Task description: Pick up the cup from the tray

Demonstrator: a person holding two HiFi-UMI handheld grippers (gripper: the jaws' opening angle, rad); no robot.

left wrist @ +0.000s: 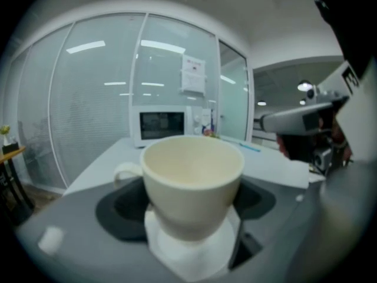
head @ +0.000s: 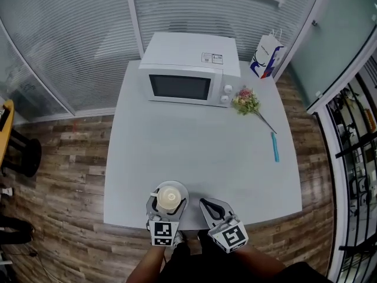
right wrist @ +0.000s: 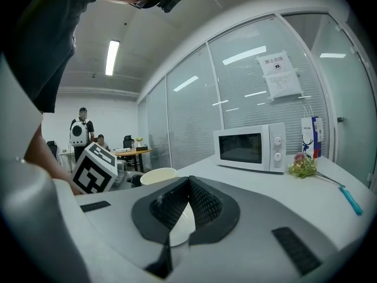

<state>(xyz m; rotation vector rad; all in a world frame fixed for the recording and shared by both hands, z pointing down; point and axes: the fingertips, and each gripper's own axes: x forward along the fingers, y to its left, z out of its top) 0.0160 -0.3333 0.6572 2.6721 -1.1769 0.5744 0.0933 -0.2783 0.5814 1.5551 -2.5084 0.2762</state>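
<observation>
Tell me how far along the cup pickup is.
Done: the left gripper has the cup between its jaws. In hand: the grasp, though whether the pads actually press the cup is unclear. Left: the lift, since the cup appears to rest on the white tray. The right gripper is shut and empty, alongside.

The person holds both grippers low and close to the body, side by side and just apart, with bare forearms reaching in from the near side. The left forearm [head: 146, 269] carries the left gripper [head: 167, 206], which points away from the person with its marker cube [head: 163, 232] facing up. Its jaws stand spread, one pressed against each side of the cup [head: 169, 197]. The right forearm [head: 263, 259] carries the right gripper [head: 205, 204], angled slightly toward the left one. Its ribbed jaws meet at the tips with nothing between them.
</observation>
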